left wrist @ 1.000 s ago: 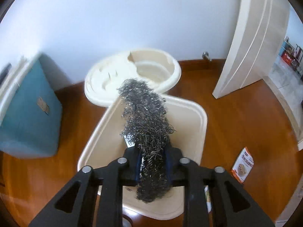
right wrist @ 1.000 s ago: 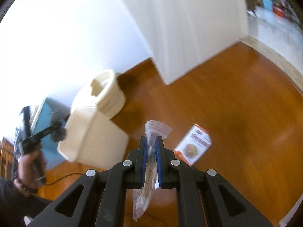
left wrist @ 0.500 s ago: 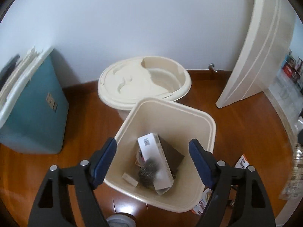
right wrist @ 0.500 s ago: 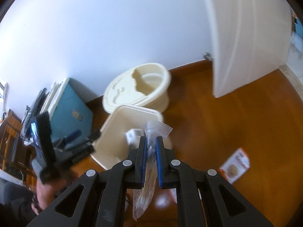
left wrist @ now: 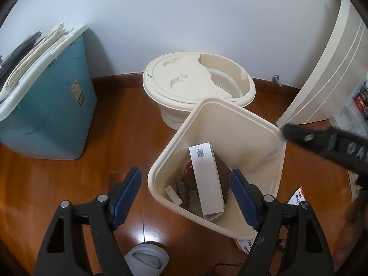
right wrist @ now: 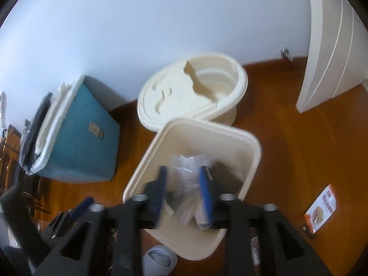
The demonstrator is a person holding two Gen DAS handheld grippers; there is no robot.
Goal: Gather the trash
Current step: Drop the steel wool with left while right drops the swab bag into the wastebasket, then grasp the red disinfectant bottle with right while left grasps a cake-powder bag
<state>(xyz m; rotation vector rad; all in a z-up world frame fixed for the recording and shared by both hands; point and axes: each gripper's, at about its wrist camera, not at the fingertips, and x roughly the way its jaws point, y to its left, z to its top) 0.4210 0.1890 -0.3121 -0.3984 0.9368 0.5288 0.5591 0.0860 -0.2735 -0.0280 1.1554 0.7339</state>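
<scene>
right wrist view: our right gripper (right wrist: 182, 189) is opening above the bin (right wrist: 250, 145), clear bag (right wrist: 186, 181) loose between its jaws; our left gripper (left wrist: 185, 197) gapes empty.

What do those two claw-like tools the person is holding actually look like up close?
Both are matte black plastic. The left gripper has two angular arms with triangular cut-outs, round silver bolts at the joints, and ribbed blue pads lining the inner faces of its fingers. The right gripper is built the same, black with blue pads, though blurred here. No sleeves are visible.
</scene>
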